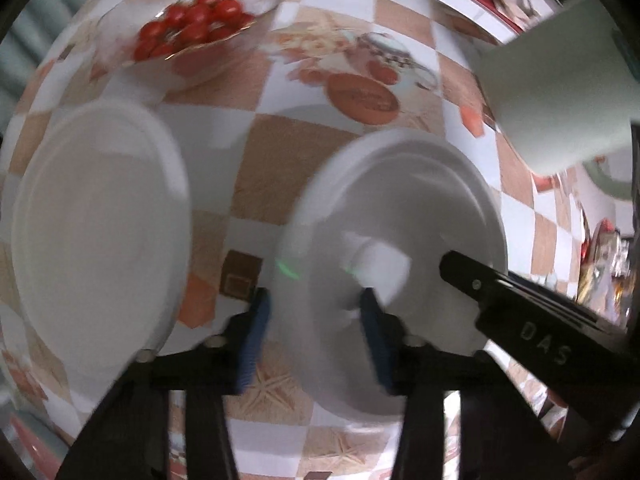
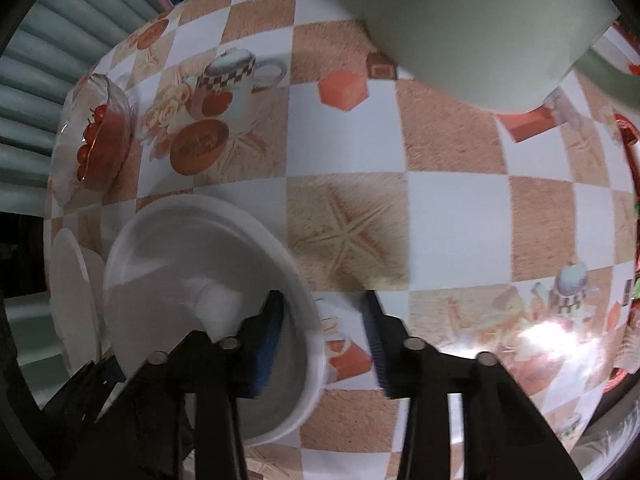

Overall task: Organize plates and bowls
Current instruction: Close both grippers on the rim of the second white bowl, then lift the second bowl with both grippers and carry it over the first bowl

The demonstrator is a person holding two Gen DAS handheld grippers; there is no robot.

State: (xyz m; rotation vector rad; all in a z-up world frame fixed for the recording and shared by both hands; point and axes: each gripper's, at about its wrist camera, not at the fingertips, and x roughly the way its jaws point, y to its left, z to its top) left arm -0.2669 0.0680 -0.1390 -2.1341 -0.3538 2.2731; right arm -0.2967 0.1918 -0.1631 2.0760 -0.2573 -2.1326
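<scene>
A white bowl (image 1: 400,216) sits on the checkered tablecloth (image 1: 280,168). My left gripper (image 1: 314,344) is open, its fingers straddling the bowl's near left rim. My right gripper (image 2: 326,340) is open too, straddling the bowl's (image 2: 180,272) right rim, one finger inside the bowl and one outside. The right gripper's finger shows as a black bar (image 1: 520,304) in the left wrist view. A white plate (image 1: 100,220) lies left of the bowl; in the right wrist view it (image 2: 72,292) shows edge-on at far left.
A glass bowl of cherry tomatoes (image 1: 192,28) stands behind the plate, also in the right wrist view (image 2: 96,140). A large pale green vessel (image 1: 560,92) stands at the right (image 2: 480,28). A red-rimmed dish (image 2: 628,140) sits at the far right edge.
</scene>
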